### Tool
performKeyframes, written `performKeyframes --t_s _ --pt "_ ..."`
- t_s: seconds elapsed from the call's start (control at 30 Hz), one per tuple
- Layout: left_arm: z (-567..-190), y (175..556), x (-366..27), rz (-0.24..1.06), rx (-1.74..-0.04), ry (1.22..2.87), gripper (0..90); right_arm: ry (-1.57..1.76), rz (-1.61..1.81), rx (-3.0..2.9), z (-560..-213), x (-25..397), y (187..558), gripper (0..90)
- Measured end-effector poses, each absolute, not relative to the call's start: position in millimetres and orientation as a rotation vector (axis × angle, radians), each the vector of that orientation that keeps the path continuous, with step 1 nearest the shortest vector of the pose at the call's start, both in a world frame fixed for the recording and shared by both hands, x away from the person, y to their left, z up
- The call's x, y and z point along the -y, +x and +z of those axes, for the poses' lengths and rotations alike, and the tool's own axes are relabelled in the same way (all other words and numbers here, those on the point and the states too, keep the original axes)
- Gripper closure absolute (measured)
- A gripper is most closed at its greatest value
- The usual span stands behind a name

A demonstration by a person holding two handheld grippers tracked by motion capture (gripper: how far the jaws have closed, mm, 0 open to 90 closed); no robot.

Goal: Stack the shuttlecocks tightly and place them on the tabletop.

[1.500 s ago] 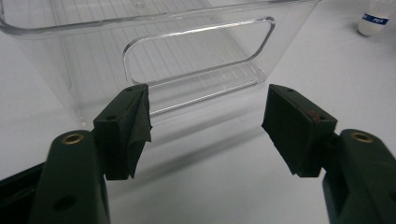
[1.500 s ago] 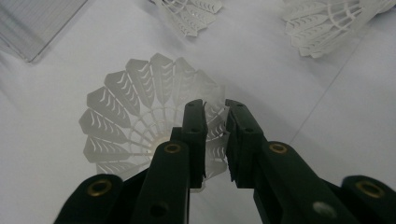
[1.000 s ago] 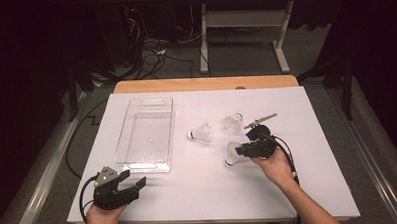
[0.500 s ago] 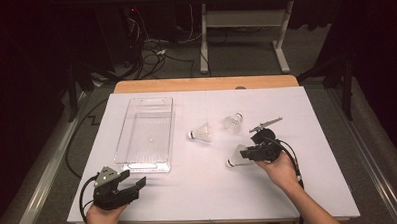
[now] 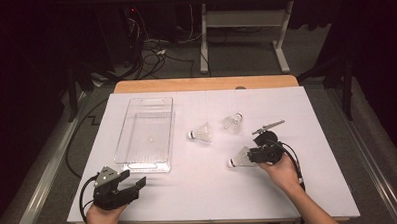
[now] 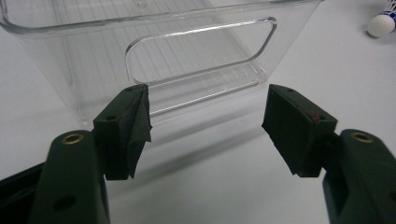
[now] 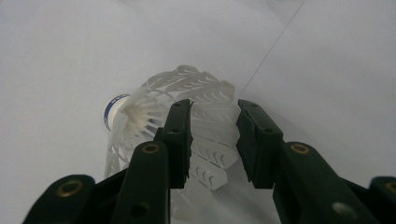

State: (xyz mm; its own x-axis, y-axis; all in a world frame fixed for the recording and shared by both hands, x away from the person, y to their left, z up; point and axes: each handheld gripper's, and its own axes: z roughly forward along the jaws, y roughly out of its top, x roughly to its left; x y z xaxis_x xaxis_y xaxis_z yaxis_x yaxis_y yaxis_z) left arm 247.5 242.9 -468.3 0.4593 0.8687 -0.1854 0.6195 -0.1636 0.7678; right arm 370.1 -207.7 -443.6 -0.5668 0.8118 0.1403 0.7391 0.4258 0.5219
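Dark room, white worktop (image 5: 154, 203). High view: clear bin (image 5: 146, 134) sitting empty toward the left edge, two shuttlecocks (image 5: 201, 133) (image 5: 233, 122) lying mid-worktop, third shuttlecock (image 5: 240, 158) at the right gripper (image 5: 252, 156); none binned yet, so barely started.

Left gripper view: left gripper (image 6: 205, 126) idling wide open facing the bin's handle end.

Right gripper view: jaws narrowly closing on the shuttlecock's skirt rim, grip looking partial.
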Motion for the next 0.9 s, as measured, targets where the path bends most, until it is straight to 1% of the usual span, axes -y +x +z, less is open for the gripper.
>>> performKeyframes --t_s 0.47,0.9 --pt "-469 248 -243 0.373 -1.254 1.879 32.9 1.429 0.807 -2.519 -452 218 371 62.6" --pt "-469 248 -244 0.37 -1.261 1.881 32.9 1.445 0.841 -2.499 -451 224 369 60.1"
